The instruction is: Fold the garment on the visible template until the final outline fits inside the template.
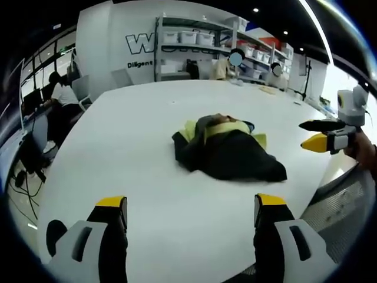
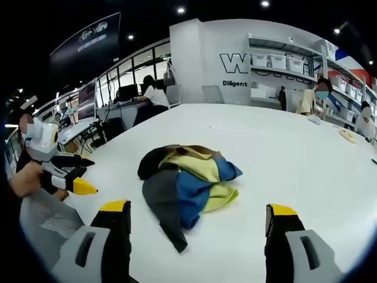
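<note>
Basically the garment (image 2: 185,188) lies crumpled in a heap on the white table (image 2: 294,153), black, blue and yellow panels bunched, no template outline we can make out. Near the garment, our left gripper (image 1: 191,212) and right gripper (image 2: 197,215) both hover short of it, jaws spread, pinching nothing. We judge folding is not yet begun; next we need to grab edges and spread it flat.

Left gripper (image 1: 191,212) and right gripper (image 2: 197,219), both spread wide, empty.
</note>
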{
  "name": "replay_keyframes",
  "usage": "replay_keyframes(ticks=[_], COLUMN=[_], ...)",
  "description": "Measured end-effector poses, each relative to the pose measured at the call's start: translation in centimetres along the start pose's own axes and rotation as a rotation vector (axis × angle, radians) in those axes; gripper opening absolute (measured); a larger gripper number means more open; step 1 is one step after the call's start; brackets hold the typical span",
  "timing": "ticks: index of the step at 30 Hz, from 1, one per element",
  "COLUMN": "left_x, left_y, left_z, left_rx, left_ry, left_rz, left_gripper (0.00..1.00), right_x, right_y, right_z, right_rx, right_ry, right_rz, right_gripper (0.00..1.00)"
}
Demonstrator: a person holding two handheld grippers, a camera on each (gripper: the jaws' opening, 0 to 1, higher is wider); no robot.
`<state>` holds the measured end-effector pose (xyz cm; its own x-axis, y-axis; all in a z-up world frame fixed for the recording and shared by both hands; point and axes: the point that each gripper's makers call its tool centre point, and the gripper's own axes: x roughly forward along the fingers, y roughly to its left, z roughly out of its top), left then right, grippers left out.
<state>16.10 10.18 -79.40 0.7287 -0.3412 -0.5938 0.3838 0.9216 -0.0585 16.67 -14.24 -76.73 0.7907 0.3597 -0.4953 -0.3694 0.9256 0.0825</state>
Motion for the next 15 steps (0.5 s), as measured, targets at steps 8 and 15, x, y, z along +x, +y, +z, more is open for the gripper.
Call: replay_keyframes(ticks=[8, 15], left_x=[0.0, 0.0], left_y=[0.0, 0.1], left_z=[0.0, 0.0], left_rx=[-0.005, 0.001], left_ry=[-0.001, 0.0], left_rz=[-0.001, 0.002], left_gripper=[0.82, 0.82], right_x=[-0.2, -0.2], right_y=[-0.4, -0.5], right_z=[0.5, 0.9], right_rx=[0.011, 0.015], right_ry=[-0.031, -0.047], right_rz=[-0.01, -0.013], right_gripper=[0.92, 0.93])
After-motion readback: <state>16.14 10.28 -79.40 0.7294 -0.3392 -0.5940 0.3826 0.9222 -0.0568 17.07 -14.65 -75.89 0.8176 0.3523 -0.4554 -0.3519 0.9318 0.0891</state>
